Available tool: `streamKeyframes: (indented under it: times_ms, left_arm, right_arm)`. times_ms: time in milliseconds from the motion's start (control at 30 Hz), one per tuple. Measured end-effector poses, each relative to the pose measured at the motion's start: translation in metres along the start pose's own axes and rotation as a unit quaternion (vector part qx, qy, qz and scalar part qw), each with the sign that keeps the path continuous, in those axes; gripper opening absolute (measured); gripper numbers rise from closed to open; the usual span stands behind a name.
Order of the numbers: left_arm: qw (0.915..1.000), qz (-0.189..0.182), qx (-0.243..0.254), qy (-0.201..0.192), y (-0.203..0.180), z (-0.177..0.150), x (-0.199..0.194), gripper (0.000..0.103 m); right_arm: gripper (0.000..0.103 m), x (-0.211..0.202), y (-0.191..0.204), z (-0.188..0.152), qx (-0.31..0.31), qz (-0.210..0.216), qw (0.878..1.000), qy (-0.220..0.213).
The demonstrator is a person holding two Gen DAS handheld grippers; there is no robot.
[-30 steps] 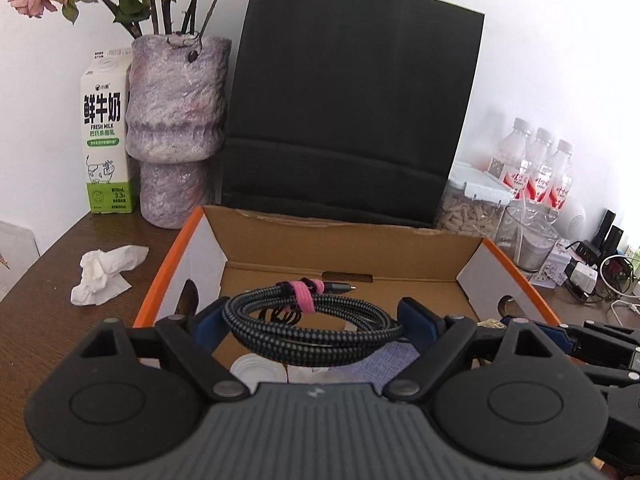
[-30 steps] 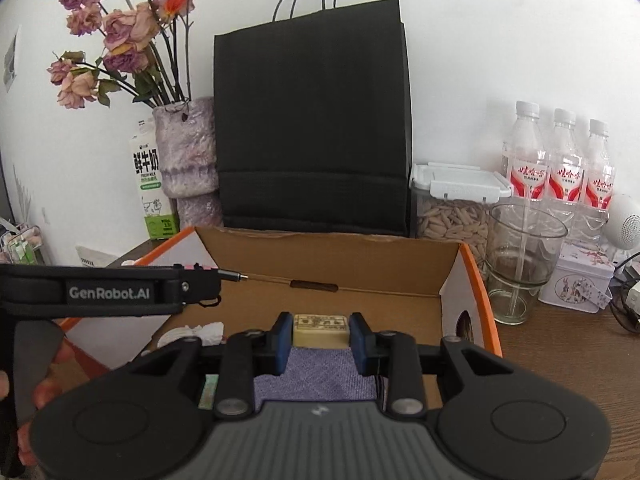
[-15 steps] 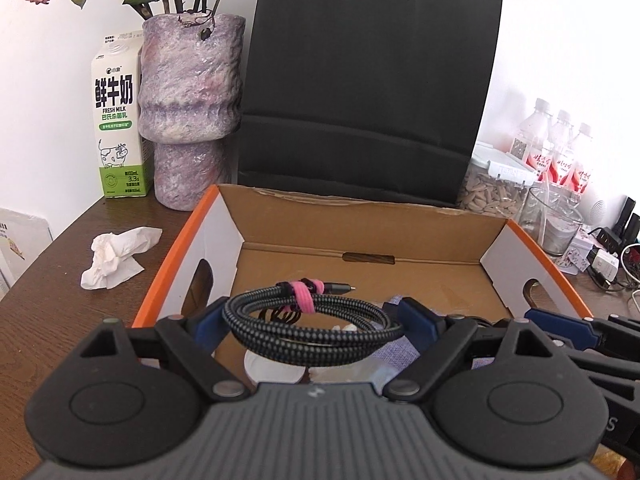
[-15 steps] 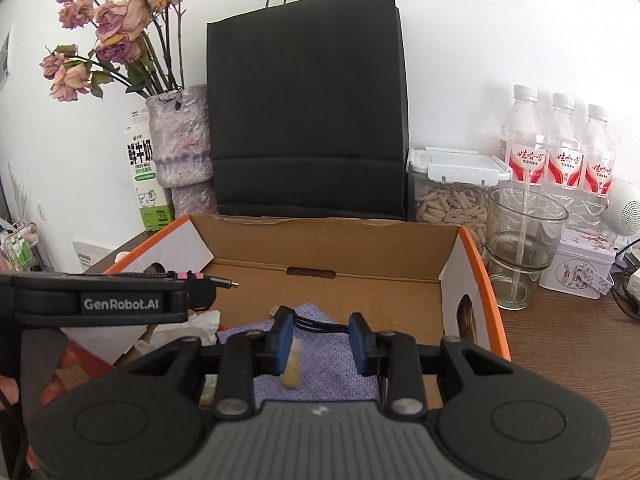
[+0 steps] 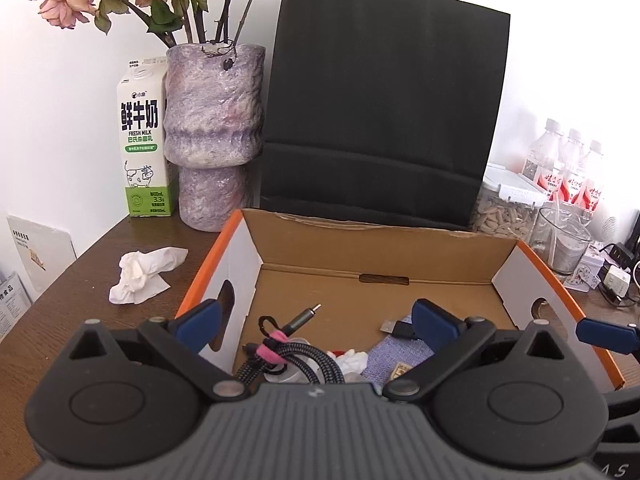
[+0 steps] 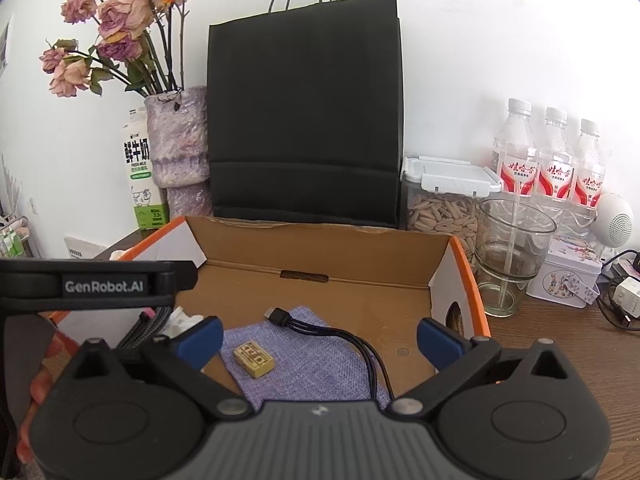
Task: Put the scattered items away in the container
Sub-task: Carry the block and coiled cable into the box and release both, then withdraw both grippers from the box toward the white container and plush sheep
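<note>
**Both tools spreading over the box, nothing gripped**

Left tool (image 5: 316, 322): jaws opening, already wide. The coiled braided cable (image 5: 294, 354), bound with a pink strap, lies below and between the fingers, inside the near left corner of the box; no pad touches it.

Right tool (image 6: 319, 336): jaws opening, likewise wide. Between its fingers, lower down, a small yellow block (image 6: 254, 360) rests on a purple cloth (image 6: 316, 364) on the box floor, free of both pads. A thin black cable (image 6: 320, 330) with a plug lies across the same cloth.

Cardboard box (image 5: 384, 246), orange outside, sits on the brown wooden surface (image 5: 72, 288). White crumpled paper shows inside it near the braided cable.

Outside the box, off its left wall, a crumpled tissue (image 5: 144, 274) lies on the surface, well apart from either tool.

Along the far edge of the surface, against the wall: milk carton (image 5: 144, 148), purple vase (image 5: 214, 132) with dried roses, black paper bag (image 5: 380, 116) directly behind the box, lidded jar of seeds (image 6: 444, 204), glass with a stirrer (image 6: 512, 252), three water bottles (image 6: 554, 160), and a small tin (image 6: 564, 276).
</note>
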State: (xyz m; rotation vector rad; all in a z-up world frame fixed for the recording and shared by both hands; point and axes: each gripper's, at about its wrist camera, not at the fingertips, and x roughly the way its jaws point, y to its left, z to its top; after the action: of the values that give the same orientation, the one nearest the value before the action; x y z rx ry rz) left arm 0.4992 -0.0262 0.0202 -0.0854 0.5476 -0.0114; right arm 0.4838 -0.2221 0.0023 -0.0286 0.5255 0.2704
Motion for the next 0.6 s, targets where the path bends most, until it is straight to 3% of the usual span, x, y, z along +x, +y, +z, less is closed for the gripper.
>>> streamKeyframes:
  times_ms: [600]
  left_arm:
    - [1.0000, -0.001, -0.002, -0.008, 0.003, 0.003, -0.010, 0.103]
  right_arm:
    - [0.103, -0.008, 0.005, 0.002, -0.005, 0.006, 1.000, -0.006]
